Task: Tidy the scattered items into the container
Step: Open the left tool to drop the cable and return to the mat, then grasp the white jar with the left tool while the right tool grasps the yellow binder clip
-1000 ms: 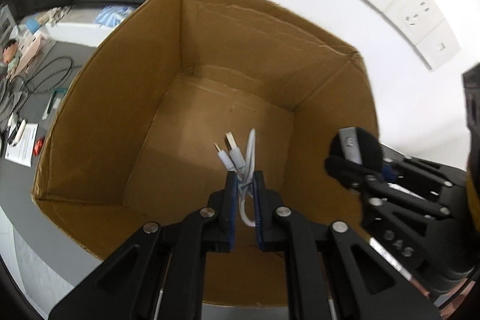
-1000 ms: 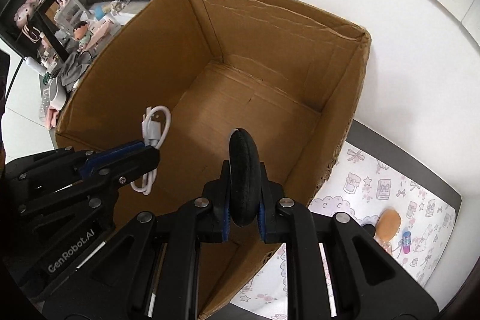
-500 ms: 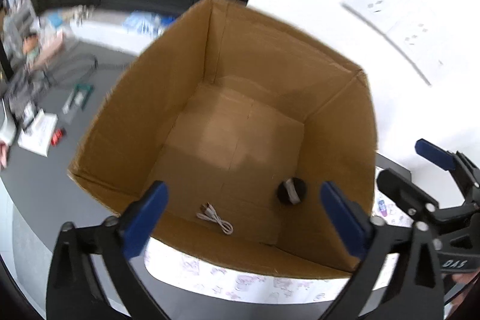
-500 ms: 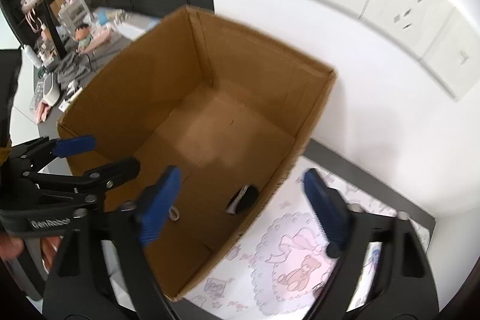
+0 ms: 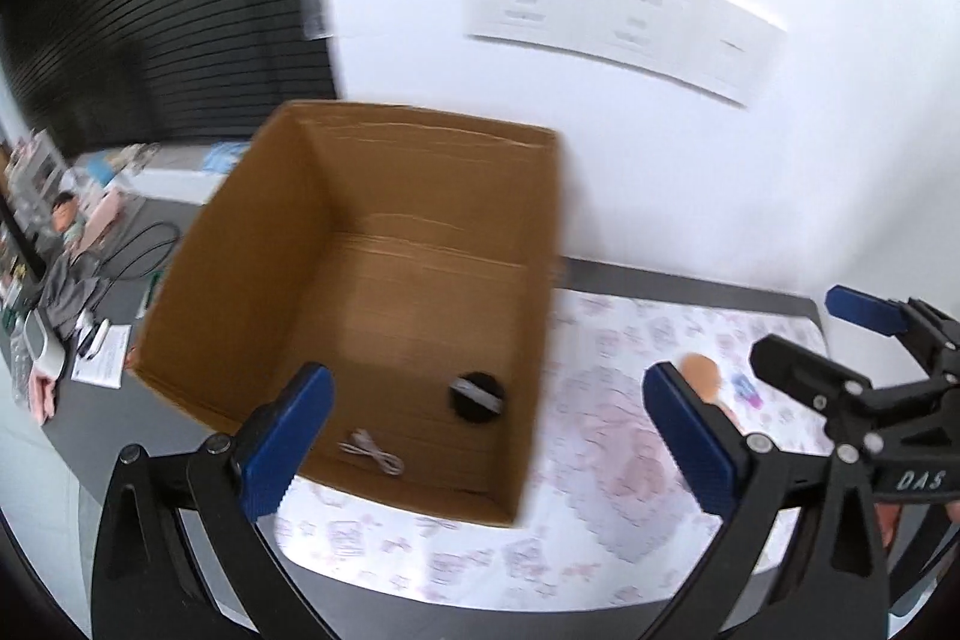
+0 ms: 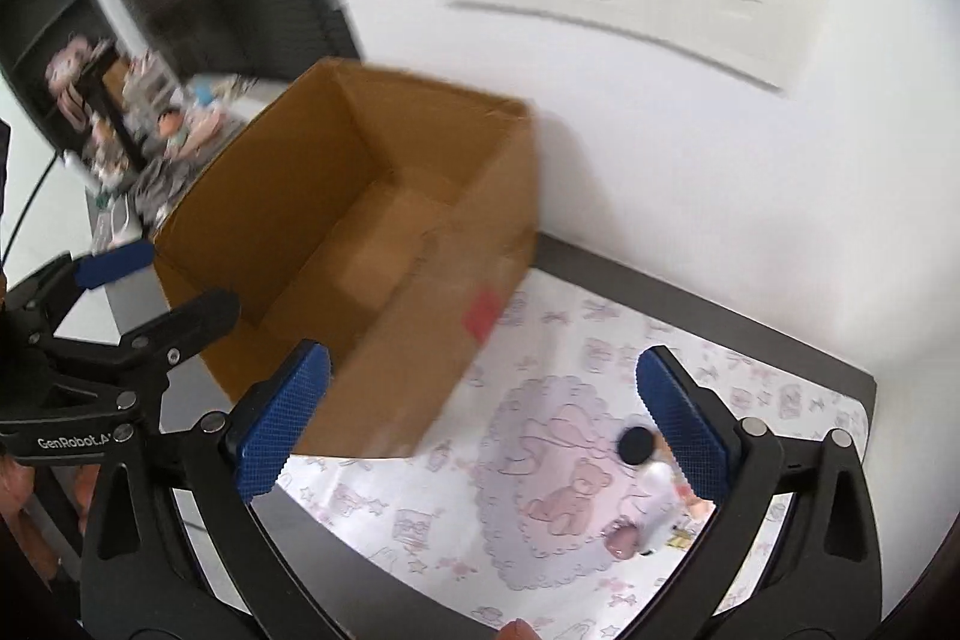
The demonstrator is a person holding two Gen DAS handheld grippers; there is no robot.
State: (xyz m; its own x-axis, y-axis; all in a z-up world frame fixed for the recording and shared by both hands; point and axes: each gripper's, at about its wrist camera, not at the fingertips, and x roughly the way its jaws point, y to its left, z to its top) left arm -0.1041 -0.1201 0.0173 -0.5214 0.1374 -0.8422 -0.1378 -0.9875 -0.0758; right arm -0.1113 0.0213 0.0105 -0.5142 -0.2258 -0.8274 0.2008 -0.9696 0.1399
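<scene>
Wall [image 5: 690, 196]: white, behind everything, with a blurred panel of sockets [image 5: 618, 16].

Table [image 5: 90, 436]: grey; a white mat [image 5: 600, 490] with pink prints covers the part under your grippers.

Box [image 5: 252, 280]: open brown cardboard, standing on the mat's left part, back against the wall. This is your container.

Left gripper [image 5: 486, 436]: your jaws are spread as wide as they go, with nothing between the blue pads. It hangs above the box's near edge, tilted down into it.

Right gripper [image 6: 483, 424]: jaws still opening, almost fully spread, holding nothing. It hangs over the mat to the right of the box, above the loose items.

Disc [image 5: 476, 396]: black, round, with a pale strip across it, lying on the box floor near the right wall.

Cable [image 5: 372, 451]: white, coiled, on the box floor near the front wall, just left of the disc and apart from it.

Still out on the mat, right of the box: a tan oval item [image 5: 702, 370], a small black round item [image 6: 637, 445], a white item [image 6: 651, 484] and a few small bits too blurred to name.
</scene>
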